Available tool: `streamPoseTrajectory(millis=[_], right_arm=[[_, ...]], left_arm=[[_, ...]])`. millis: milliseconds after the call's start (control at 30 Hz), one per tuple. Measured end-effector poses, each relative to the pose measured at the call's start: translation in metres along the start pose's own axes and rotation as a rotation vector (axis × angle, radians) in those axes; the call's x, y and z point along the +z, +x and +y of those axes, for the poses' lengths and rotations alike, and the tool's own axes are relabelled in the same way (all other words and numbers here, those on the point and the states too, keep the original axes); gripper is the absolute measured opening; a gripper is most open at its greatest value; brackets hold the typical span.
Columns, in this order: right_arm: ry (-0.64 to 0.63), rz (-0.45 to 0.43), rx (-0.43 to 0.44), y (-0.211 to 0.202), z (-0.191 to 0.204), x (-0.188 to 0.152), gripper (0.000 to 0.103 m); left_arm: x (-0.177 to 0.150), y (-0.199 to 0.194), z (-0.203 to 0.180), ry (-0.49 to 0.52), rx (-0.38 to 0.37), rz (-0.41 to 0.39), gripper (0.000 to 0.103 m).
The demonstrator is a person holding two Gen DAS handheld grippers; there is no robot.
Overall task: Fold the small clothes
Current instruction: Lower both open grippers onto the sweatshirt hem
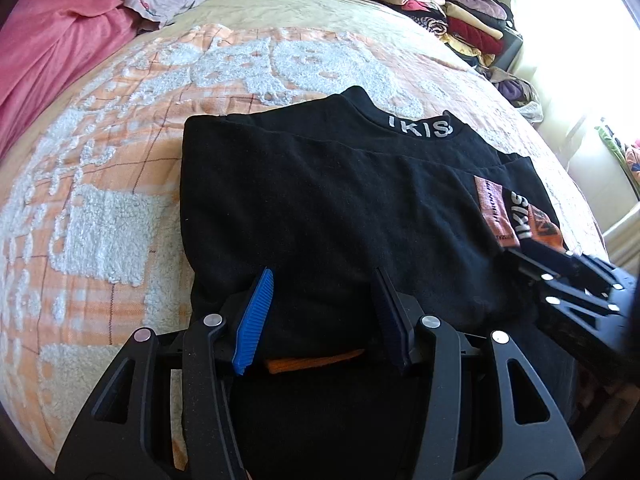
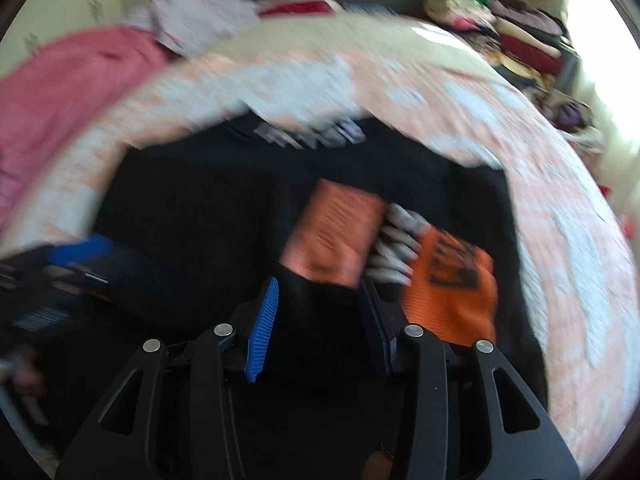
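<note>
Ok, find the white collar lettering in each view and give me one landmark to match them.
Left wrist: collar lettering, right of centre, upper middle, on the black top.
Right wrist: collar lettering, centre, upper third, blurred.
Shared landmark: folded clothes stack, top right in both.

You can read white letters "IKIS" on the collar (image 1: 421, 125) of the black top (image 1: 320, 208) at 12 o'clock, and again on its black sleeve band (image 1: 520, 216) at 3 o'clock; the orange patch (image 1: 489, 210) print stays illegible.
</note>
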State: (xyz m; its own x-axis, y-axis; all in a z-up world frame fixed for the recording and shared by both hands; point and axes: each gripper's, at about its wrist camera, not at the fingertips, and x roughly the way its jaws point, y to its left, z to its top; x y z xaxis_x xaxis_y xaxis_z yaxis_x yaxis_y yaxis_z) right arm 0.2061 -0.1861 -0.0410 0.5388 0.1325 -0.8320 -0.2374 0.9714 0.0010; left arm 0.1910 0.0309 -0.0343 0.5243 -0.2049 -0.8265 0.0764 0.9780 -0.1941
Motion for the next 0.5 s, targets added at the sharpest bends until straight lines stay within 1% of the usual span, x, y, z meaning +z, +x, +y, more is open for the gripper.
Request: streamPoseTrajectory(millis=[33,67,167,400,500], right_arm=[[0.033,-0.001,0.037,0.002,-0.007,-0.002,0.038],[0.047,-0.001,0.047,0.002,-0.009,-0.003,0.038],[0.033,0.002,0.028,0.002,-0.004,-0.001,0.038],[0.065,-0.02,0.059,-0.005,-0.008,-0.002,0.04],[0.082,-0.033,0.088,-0.012,-0.009,-0.002,0.048]], left_arm=[[0.0,0.001,-0.001,0.003,0.002,0.0,0.043],[0.0,0.0,-0.001,0.006,0.004,-0.001,0.043],[0.0,0.0,-0.001,0.005,0.008,-0.003,0.043],[0.0,0.0,-0.001,0.006,0.01,-0.003,0.043],[0.0,-0.001,-0.002,0.008,0.012,-0.006,0.043]])
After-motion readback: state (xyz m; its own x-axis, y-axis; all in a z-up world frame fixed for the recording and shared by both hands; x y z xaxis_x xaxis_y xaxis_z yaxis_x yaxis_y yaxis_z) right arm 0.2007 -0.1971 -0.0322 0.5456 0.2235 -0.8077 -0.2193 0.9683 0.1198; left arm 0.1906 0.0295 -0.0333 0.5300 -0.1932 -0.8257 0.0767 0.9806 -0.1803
